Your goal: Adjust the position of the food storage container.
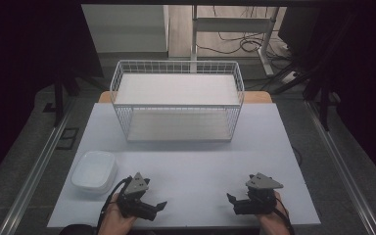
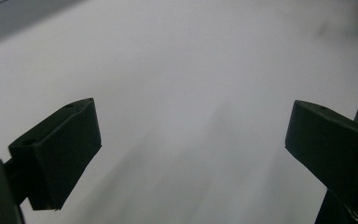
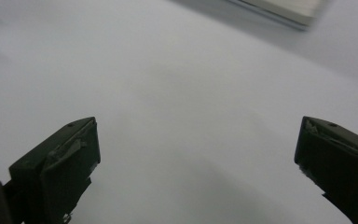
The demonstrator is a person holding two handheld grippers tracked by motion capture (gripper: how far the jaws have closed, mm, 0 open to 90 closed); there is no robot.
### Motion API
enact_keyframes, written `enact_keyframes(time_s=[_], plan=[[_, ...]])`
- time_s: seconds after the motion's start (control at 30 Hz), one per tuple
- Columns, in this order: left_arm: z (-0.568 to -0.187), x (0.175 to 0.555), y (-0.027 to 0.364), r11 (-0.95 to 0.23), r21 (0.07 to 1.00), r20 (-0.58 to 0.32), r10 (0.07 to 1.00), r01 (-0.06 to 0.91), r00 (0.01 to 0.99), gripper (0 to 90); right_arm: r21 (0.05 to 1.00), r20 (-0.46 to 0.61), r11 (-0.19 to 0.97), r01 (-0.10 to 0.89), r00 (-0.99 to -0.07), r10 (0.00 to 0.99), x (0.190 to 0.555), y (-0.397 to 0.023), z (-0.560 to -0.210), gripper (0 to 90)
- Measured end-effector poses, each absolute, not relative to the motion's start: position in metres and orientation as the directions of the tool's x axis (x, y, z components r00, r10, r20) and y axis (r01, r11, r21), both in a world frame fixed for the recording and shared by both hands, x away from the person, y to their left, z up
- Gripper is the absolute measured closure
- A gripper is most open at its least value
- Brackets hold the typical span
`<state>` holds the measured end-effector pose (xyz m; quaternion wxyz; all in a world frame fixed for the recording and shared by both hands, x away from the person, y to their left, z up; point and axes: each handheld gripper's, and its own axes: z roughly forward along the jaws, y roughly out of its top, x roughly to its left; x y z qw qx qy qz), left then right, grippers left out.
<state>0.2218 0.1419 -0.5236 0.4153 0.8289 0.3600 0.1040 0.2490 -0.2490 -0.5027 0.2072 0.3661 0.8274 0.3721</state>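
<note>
I am holding a black left hand-held gripper (image 1: 149, 205) and a black right hand-held gripper (image 1: 242, 201), each topped with grey, over a pale lavender-grey tabletop (image 1: 200, 166), near a white wire-grid basket (image 1: 177, 100) and a white rounded plastic tub (image 1: 94, 171).

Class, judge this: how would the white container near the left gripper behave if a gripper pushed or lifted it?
The white container looks shallow and wide-based, so it would probably slide on the smooth table rather than tip. It seems empty and thin-walled, so likely light. Its rounded, glossy rim may slip between the left gripper's jaws.
</note>
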Motion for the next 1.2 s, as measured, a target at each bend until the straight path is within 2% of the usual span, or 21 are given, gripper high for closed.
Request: enact_keyframes(time_s=[0.03,0.13,0.4,0.53,0.63,0.77,0.83,0.87,0.9,0.93,0.97,1.0,1.1,1.2], plan=[[-0.524,0.222,0.146,-0.387,0.761,-0.134,0.693,0.522,0.709,3.2,0.767,-0.070,0.455,0.452,-0.646,0.760,0.249,-0.249,-0.503,0.0],[-0.525,0.224,0.156,-0.361,0.757,-0.148,0.717,0.544,0.681,3.2,0.791,0.017,0.384,0.476,-0.645,0.764,0.261,-0.252,-0.506,0.0],[-0.526,0.226,0.157,-0.369,0.747,-0.152,0.716,0.553,0.682,1.5,0.780,-0.058,0.431,0.454,-0.633,0.772,0.261,-0.243,-0.509,0.0],[-0.524,0.228,0.158,-0.355,0.755,-0.177,0.700,0.552,0.692,1.2,0.779,-0.054,0.426,0.460,-0.628,0.776,0.262,-0.242,-0.511,0.0],[-0.518,0.229,0.162,-0.348,0.764,-0.159,0.714,0.543,0.681,3.4,0.778,-0.058,0.425,0.463,-0.620,0.782,0.263,-0.243,-0.511,0.0],[-0.511,0.231,0.169,-0.357,0.769,-0.123,0.732,0.531,0.670,12.9,0.775,-0.062,0.430,0.463,-0.621,0.781,0.262,-0.242,-0.511,0.0],[-0.507,0.232,0.174,-0.343,0.776,-0.123,0.741,0.529,0.660,20.6,0.771,-0.069,0.438,0.462,-0.623,0.779,0.262,-0.242,-0.511,0.0],[-0.504,0.233,0.177,-0.332,0.781,-0.129,0.743,0.529,0.657,31.5,0.770,-0.073,0.440,0.462,-0.622,0.779,0.262,-0.242,-0.512,0.0],[-0.502,0.233,0.180,-0.327,0.784,-0.130,0.744,0.528,0.655,31.5,0.770,-0.073,0.440,0.462,-0.622,0.779,0.262,-0.242,-0.512,0.0],[-0.500,0.233,0.183,-0.323,0.788,-0.127,0.749,0.525,0.651,39.3,0.769,-0.073,0.440,0.463,-0.621,0.780,0.262,-0.242,-0.512,0.0],[-0.498,0.233,0.187,-0.318,0.791,-0.121,0.756,0.523,0.644,39.3,0.769,-0.073,0.440,0.463,-0.621,0.780,0.262,-0.242,-0.512,0.0],[-0.496,0.233,0.191,-0.313,0.794,-0.117,0.763,0.521,0.636,46.3,0.764,-0.074,0.444,0.468,-0.620,0.781,0.263,-0.242,-0.512,0.0],[-0.491,0.234,0.204,-0.281,0.804,-0.116,0.789,0.523,0.603,51.7,0.760,-0.075,0.448,0.471,-0.622,0.780,0.263,-0.242,-0.513,0.0],[-0.486,0.234,0.217,-0.257,0.809,-0.100,0.826,0.528,0.555,62.9,0.757,-0.082,0.454,0.469,-0.622,0.779,0.263,-0.241,-0.513,0.0]])
